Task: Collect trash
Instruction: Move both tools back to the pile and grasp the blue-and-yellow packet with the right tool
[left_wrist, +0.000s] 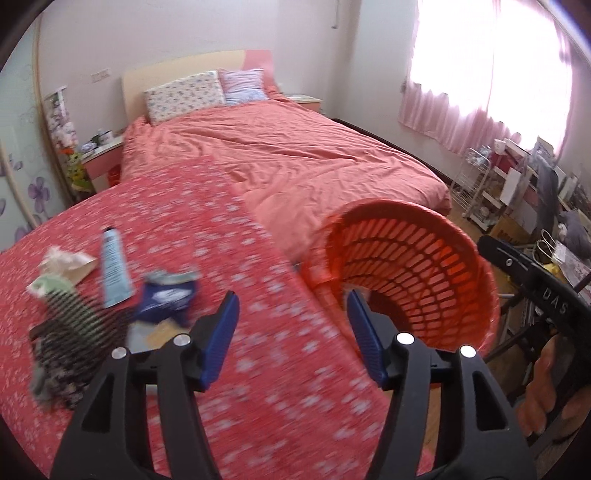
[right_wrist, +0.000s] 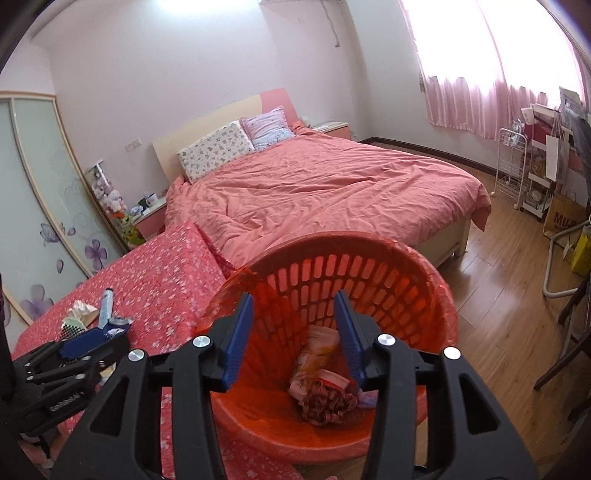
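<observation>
An orange slotted basket (left_wrist: 424, 266) with a red liner leans tilted at the right edge of the table, its mouth turned toward me. My right gripper (right_wrist: 293, 295) is open above that mouth, nothing between its blue pads (right_wrist: 240, 332). Crumpled wrappers (right_wrist: 321, 384) lie in the bottom of the basket (right_wrist: 406, 280). My left gripper (left_wrist: 291, 299) is open over the red floral tablecloth (left_wrist: 258, 350), empty. To its left lie a dark blue wrapper (left_wrist: 166, 299), a light blue tube (left_wrist: 114, 266), a crumpled tissue (left_wrist: 64, 260) and a dark patterned bag (left_wrist: 70, 343).
A bed with a salmon duvet (left_wrist: 295, 155) fills the room behind the table. Nightstands flank its head. A white wire cart (right_wrist: 511, 166), shelves and paper bags stand along the right wall under pink curtains. Wooden floor (right_wrist: 498, 295) lies right of the basket.
</observation>
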